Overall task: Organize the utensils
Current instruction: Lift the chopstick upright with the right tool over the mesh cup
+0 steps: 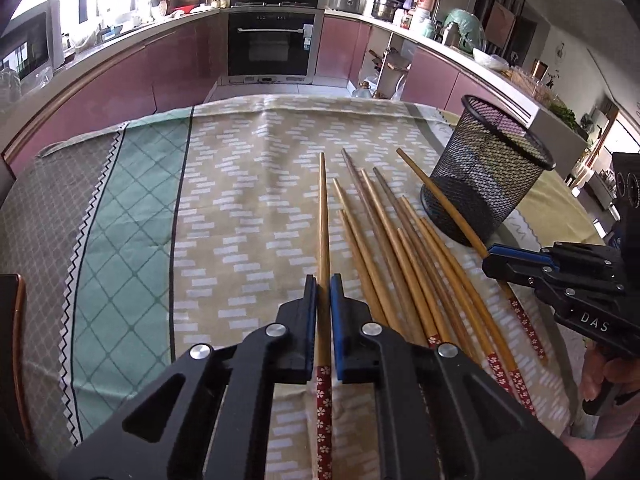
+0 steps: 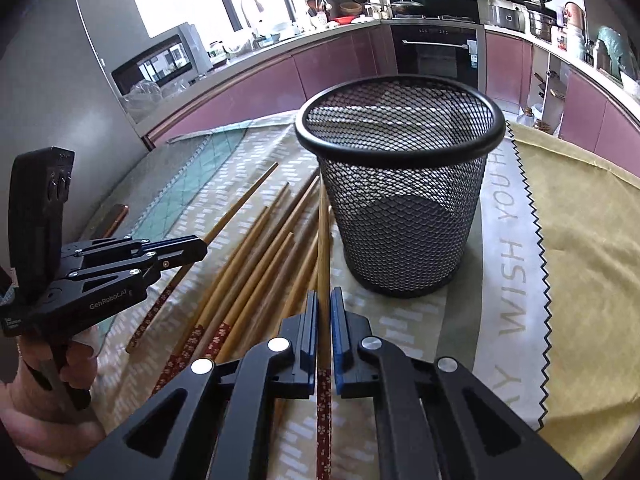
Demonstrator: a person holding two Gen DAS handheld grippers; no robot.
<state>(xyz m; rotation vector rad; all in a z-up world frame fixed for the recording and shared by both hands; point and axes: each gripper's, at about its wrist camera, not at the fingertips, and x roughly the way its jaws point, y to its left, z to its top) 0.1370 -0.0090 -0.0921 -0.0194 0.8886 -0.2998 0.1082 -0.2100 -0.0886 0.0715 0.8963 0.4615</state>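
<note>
Two grippers, both clamped. Patterned tablecloth (image 1: 132,208) beneath. Black mesh cup (image 2: 400,200) upright, empty, just beyond right fingertips. Loose chopsticks (image 1: 400,248) fanned between the two grippers. Left gripper (image 1: 323,284): pads closed on one chopstick (image 1: 323,208). Right gripper (image 2: 325,300): pads closed on another chopstick (image 2: 323,236), tip beside cup.

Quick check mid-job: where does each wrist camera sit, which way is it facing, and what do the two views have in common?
Left wrist: on the left gripper, looking down its fingers at one clamped chopstick; right gripper at right.
Right wrist: on the right gripper, clamping another chopstick, facing the mesh cup; left gripper and hand at left.
Shared: cup, loose chopsticks, tablecloth, oven.
</note>
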